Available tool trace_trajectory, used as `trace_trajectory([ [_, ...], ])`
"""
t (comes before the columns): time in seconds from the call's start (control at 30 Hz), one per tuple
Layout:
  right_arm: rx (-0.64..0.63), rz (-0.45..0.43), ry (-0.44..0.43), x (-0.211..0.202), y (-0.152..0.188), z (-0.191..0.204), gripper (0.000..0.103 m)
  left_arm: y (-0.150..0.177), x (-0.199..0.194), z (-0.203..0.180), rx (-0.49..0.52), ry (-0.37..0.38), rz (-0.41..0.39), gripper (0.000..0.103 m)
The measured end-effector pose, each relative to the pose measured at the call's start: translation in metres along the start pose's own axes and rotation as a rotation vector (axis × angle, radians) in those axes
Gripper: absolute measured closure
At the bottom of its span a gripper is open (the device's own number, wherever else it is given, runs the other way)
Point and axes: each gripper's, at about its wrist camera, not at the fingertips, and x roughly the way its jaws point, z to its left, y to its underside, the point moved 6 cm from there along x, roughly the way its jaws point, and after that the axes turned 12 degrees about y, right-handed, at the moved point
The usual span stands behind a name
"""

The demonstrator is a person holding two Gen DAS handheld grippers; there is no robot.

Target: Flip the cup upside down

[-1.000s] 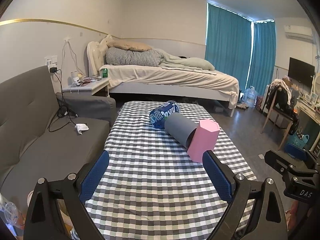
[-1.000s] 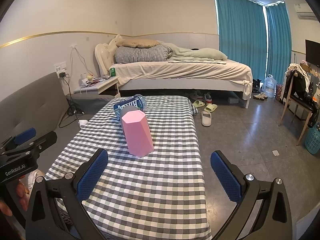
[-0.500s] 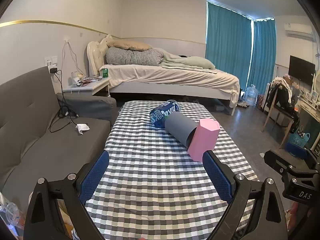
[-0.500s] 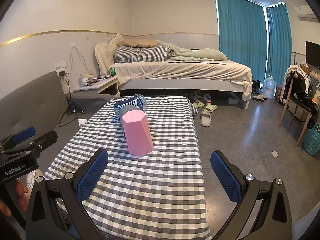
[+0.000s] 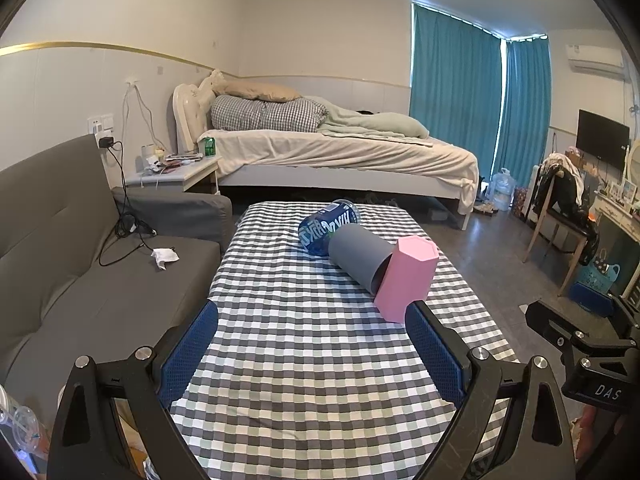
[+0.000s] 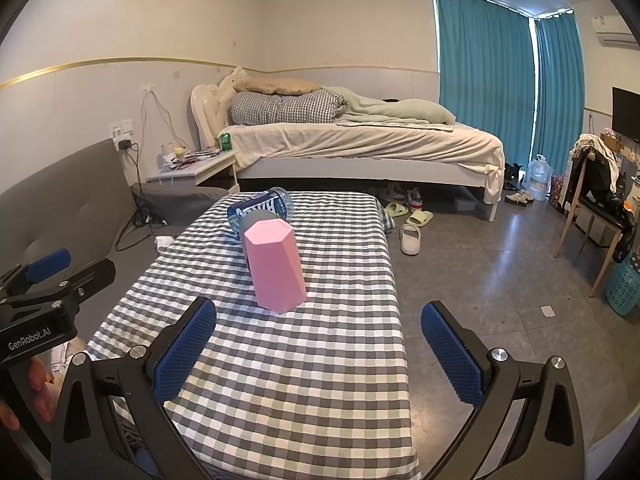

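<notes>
A pink hexagonal cup (image 5: 406, 280) stands mouth down on the checked table (image 5: 312, 360); it also shows in the right wrist view (image 6: 275, 266). A grey cup (image 5: 358, 258) lies on its side against it, mostly hidden behind the pink cup in the right wrist view (image 6: 249, 222). A blue-labelled bottle (image 5: 328, 228) lies behind them, also in the right wrist view (image 6: 260, 206). My left gripper (image 5: 312, 354) is open and empty, short of the cups. My right gripper (image 6: 318, 346) is open and empty, near the table's right edge.
A grey sofa (image 5: 60, 260) runs along the table's left side. A bed (image 5: 340, 152) and nightstand (image 5: 180, 172) stand beyond the far edge. Slippers (image 6: 410, 236) lie on the floor to the right. A chair (image 6: 596, 208) stands far right.
Both views have shifted only slightly. The cups and the bottle have not moved, and both grippers stay open.
</notes>
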Motion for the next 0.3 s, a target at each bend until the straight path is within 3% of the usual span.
trace_trajectory([
  [0.3,0.000,0.002,0.003,0.0006,0.0009,-0.0021,0.000,-0.0016,0.0004,-0.0008,0.001,0.010,0.000,0.006],
])
